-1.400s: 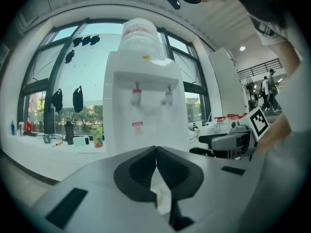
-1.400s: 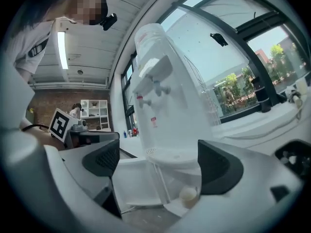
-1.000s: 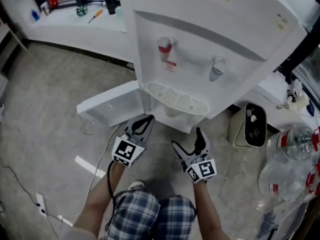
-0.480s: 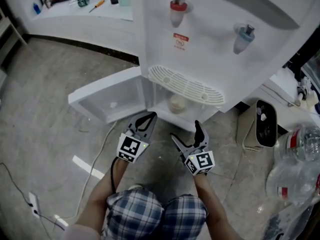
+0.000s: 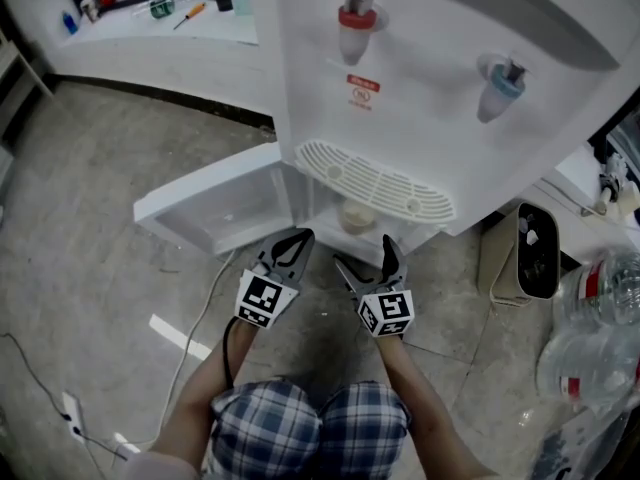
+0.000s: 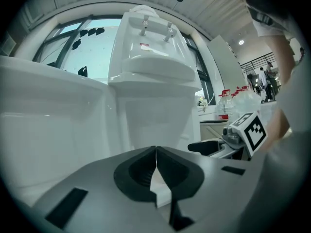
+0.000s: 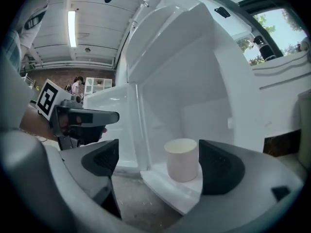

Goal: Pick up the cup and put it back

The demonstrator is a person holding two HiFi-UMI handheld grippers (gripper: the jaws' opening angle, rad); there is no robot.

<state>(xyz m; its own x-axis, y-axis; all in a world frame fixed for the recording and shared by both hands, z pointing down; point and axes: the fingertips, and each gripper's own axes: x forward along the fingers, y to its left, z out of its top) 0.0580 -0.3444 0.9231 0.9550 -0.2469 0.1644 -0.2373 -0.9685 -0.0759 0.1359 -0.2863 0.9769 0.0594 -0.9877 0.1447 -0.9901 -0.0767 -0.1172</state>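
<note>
A cream paper cup (image 5: 356,215) (image 7: 181,158) stands upright on the floor of the white water dispenser's (image 5: 420,118) open lower cabinet. My right gripper (image 5: 365,254) (image 7: 155,163) is open just in front of the cabinet, its jaws wide apart and the cup seen between them a little farther in. My left gripper (image 5: 293,246) (image 6: 155,165) is shut with nothing in it, held to the left of the right one near the cabinet's open door (image 5: 215,206).
The drip tray (image 5: 372,179) juts out above the cabinet, under a red tap (image 5: 355,23) and a blue tap (image 5: 501,83). A small heater (image 5: 528,253) and clear bottles (image 5: 595,338) stand at the right. A cable (image 5: 195,333) trails over the concrete floor.
My right gripper has moved left and forward toward the cabinet opening. The left gripper has hardly shifted. The head view has dropped slightly.
</note>
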